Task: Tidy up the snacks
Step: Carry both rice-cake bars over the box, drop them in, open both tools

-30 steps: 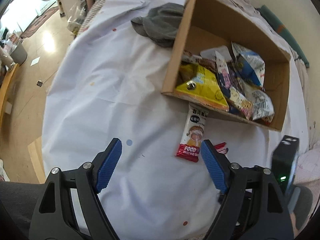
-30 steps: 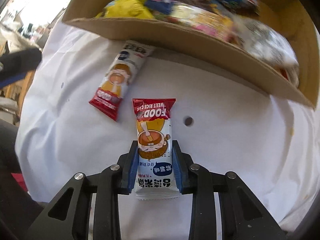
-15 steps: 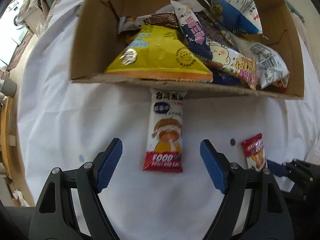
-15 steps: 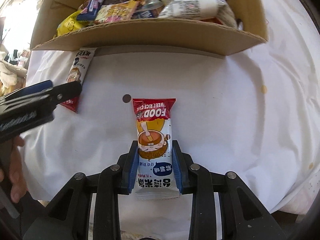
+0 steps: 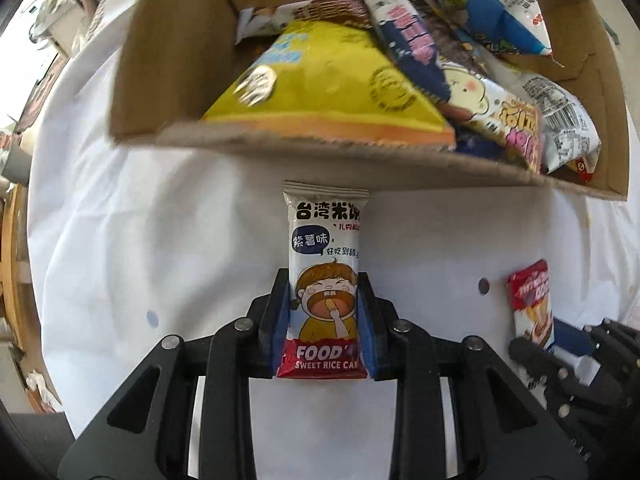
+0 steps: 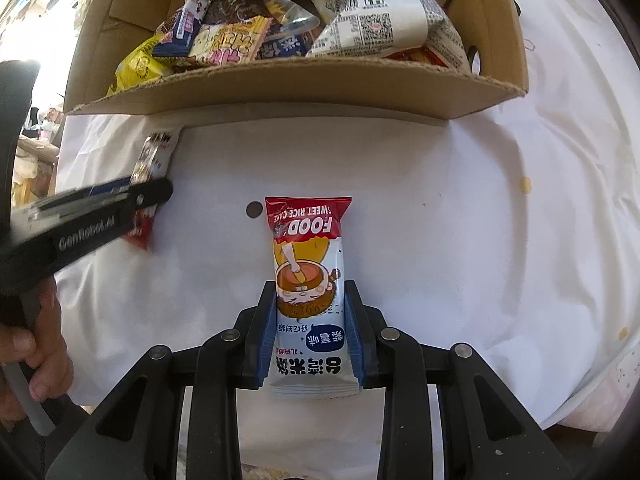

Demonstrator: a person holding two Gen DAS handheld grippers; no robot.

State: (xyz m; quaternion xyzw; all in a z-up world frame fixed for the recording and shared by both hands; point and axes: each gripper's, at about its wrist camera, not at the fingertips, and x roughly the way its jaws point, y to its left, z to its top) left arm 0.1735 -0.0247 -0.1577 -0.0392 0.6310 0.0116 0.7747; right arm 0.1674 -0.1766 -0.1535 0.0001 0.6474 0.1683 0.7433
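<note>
At the bottom centre of the left wrist view, the left gripper (image 5: 323, 328) is closing its blue fingers (image 5: 280, 320) on a rice cake packet (image 5: 325, 280), pads against both long edges, red end nearest the camera. The right gripper (image 6: 310, 332) is clenched on a second rice cake packet (image 6: 309, 280) by its white end, red end pointing away. Both packets lie flat on the white-covered counter (image 6: 460, 240), probably gripped across the narrow width so they lift cleanly. Beyond, across the upper frame, the cardboard box (image 6: 280, 88) holds heaped snacks, including a yellow bag (image 5: 320, 80); it is likely their destination.
</note>
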